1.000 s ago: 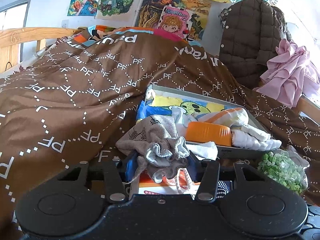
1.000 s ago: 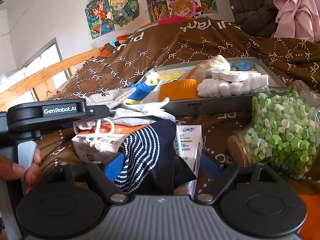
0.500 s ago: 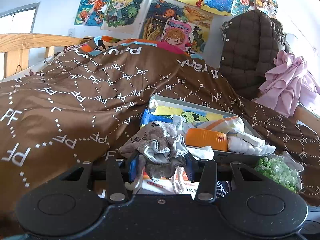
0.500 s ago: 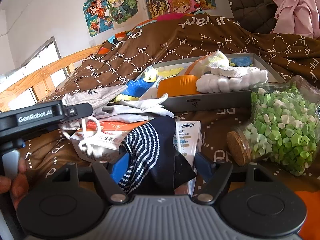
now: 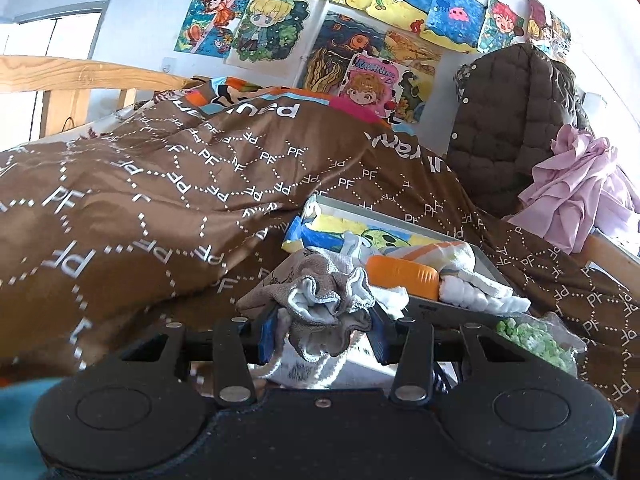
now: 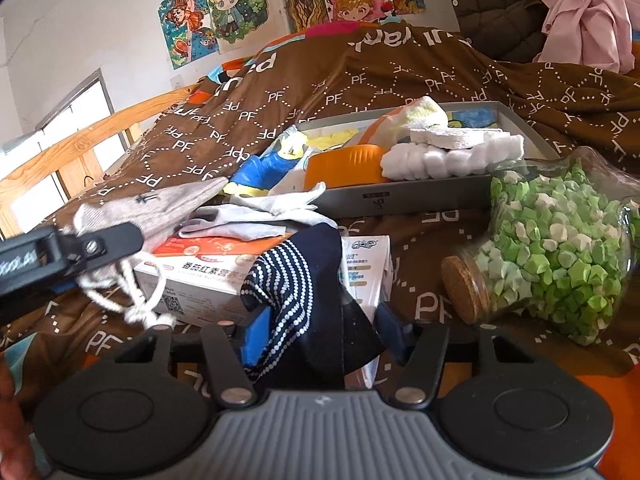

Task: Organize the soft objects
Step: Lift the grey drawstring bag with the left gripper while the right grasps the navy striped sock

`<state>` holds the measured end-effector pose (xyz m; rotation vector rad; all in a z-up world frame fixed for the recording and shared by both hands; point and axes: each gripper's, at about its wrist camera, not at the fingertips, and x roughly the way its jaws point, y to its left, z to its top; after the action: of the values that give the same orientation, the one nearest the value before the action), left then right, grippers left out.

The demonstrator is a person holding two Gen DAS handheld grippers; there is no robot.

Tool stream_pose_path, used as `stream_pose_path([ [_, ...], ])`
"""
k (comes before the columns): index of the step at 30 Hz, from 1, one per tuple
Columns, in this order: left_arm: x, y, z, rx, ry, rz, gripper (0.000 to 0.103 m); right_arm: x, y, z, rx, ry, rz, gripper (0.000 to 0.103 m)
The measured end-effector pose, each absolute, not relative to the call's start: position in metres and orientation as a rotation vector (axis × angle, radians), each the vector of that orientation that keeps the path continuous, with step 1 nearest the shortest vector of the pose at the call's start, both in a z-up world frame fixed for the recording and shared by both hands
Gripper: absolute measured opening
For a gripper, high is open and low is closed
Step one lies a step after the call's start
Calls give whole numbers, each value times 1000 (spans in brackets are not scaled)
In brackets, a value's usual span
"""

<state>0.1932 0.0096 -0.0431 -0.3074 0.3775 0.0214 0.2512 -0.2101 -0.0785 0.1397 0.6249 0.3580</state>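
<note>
Grey drawstring pouch (image 5: 324,304), bunched at the neck, pinched between the blue-padded fingers of the left gripper (image 5: 323,330); white cord (image 6: 132,300) dangling below over a red-and-white carton (image 6: 208,268). Same pouch seen from the right wrist view as a flat grey wedge (image 6: 160,208) held just above the carton, left gripper's black finger (image 6: 100,244) clamped across it. Navy sock with white dotted stripes (image 6: 296,300) clamped in the right gripper (image 6: 320,328), jaws closed on the fabric, sock draped over the corner of the carton and against a slim white box (image 6: 366,264) standing beside it. White cloth (image 6: 256,216) crumpled on top of the carton, behind the sock. Grey shallow tray (image 6: 420,196) just beyond, resting on the brown PF-print duvet (image 5: 160,200); inside it an orange container (image 6: 344,166), a row of white cotton pads (image 6: 452,156), a pale yellow-and-orange sock (image 6: 420,114) on top of the pile, a blue-and-yellow soft toy (image 6: 268,166) hanging over the tray's left end. Glass jar of green and white paper stars (image 6: 560,248) lying on its side on the duvet to the right, cork stopper (image 6: 464,294) facing the sock. Wooden bed rail (image 6: 80,136) at left. Cartoon posters (image 5: 360,20) on the wall behind; brown quilted jacket (image 5: 508,128) and pink garment (image 5: 580,188) at far right.
</note>
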Motion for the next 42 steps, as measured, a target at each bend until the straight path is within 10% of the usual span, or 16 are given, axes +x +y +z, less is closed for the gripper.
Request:
stream_pose_path([
  [15,149,0,-31,-358,393,70,45,246,-232,-72,229,618,324,8],
  [42,116,-26,5,-339,355,19,44,194,-268,-16,262,434,364,5],
])
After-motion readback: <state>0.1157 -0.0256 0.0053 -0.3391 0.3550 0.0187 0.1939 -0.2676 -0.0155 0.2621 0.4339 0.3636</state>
